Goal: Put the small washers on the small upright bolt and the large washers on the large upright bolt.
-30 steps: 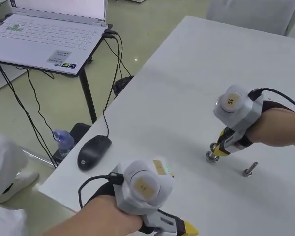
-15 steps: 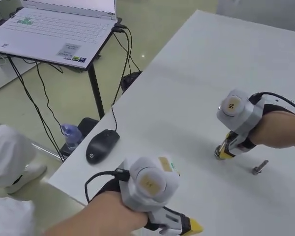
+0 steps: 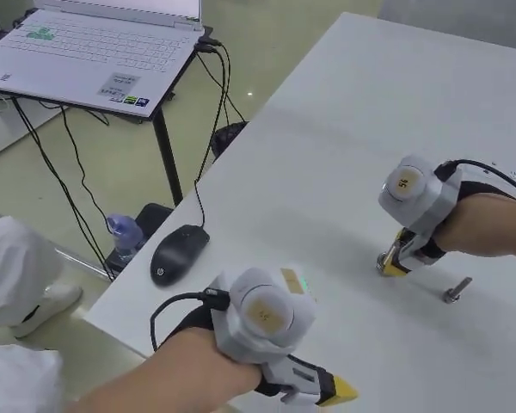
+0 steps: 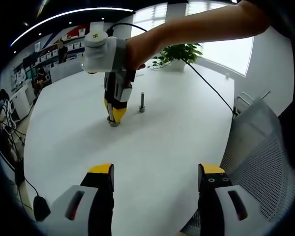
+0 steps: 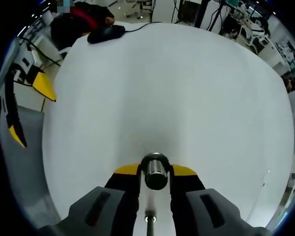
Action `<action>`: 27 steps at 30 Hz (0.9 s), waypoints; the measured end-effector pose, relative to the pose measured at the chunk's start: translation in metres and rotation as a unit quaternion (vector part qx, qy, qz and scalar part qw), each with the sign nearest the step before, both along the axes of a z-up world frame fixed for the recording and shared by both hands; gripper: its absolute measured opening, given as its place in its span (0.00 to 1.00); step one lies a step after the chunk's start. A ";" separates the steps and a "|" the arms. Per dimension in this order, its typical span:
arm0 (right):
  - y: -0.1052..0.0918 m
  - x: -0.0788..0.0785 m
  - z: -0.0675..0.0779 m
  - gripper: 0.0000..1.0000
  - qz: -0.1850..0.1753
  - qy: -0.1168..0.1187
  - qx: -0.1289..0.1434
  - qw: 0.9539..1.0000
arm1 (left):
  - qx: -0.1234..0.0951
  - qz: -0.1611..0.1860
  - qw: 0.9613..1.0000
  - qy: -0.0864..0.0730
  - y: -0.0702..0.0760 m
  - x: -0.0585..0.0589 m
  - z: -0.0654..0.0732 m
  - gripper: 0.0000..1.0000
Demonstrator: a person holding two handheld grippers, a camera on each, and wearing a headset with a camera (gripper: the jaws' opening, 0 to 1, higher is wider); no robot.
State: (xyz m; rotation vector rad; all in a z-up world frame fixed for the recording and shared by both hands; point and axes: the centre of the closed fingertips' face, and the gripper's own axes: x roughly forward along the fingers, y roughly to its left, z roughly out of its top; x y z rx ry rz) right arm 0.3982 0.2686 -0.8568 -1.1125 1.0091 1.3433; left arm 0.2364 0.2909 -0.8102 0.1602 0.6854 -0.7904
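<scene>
The large bolt (image 3: 383, 261) stands upright on the white table (image 3: 327, 172), and my right gripper (image 3: 394, 265) is shut on it from above. In the right gripper view the bolt's round top (image 5: 156, 171) sits between the two yellow fingertips (image 5: 127, 169). The small bolt (image 3: 454, 291) stands just to the right of it, apart from the gripper. In the left gripper view, the large bolt (image 4: 112, 122) and small bolt (image 4: 142, 102) are far ahead. My left gripper (image 4: 156, 172) is open and holds nothing, near the table's front edge (image 3: 340, 394).
A black mouse (image 3: 179, 254) lies at the table's left edge. Beyond it a laptop (image 3: 95, 52) sits on a stand with hanging cables, and a bottle (image 3: 123, 234) stands on the floor. A mesh chair (image 4: 265, 147) is close by the table's edge.
My right gripper has come down over the large bolt and its tips now cover it. The head camera has shifted a little. The left gripper stays low at the front.
</scene>
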 end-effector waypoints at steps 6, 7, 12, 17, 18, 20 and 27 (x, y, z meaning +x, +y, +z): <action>0.000 -0.001 -0.001 0.24 0.003 -0.001 0.003 1.000 | 0.000 -0.007 1.000 0.003 -0.001 0.002 0.001 0.68; 0.000 -0.001 -0.001 0.24 0.001 0.001 0.005 1.000 | 0.000 -0.008 1.000 0.002 -0.001 0.002 0.001 0.68; 0.002 0.002 0.002 0.27 -0.008 0.005 0.019 1.000 | 0.000 -0.011 1.000 0.003 0.000 0.003 0.001 0.67; 0.004 0.004 0.006 0.32 -0.006 0.000 0.030 1.000 | -0.001 -0.012 1.000 0.003 -0.001 0.004 0.001 0.67; 0.004 0.005 0.008 0.32 -0.006 -0.002 0.034 0.999 | -0.002 -0.013 1.000 0.003 -0.002 0.005 0.002 0.67; 0.008 0.007 0.015 0.32 -0.006 -0.007 0.052 0.999 | 0.000 -0.015 1.000 0.003 -0.003 0.005 0.002 0.67; 0.005 0.012 0.042 0.32 -0.013 -0.029 0.096 0.995 | 0.002 -0.019 1.000 0.001 -0.006 0.008 0.003 0.68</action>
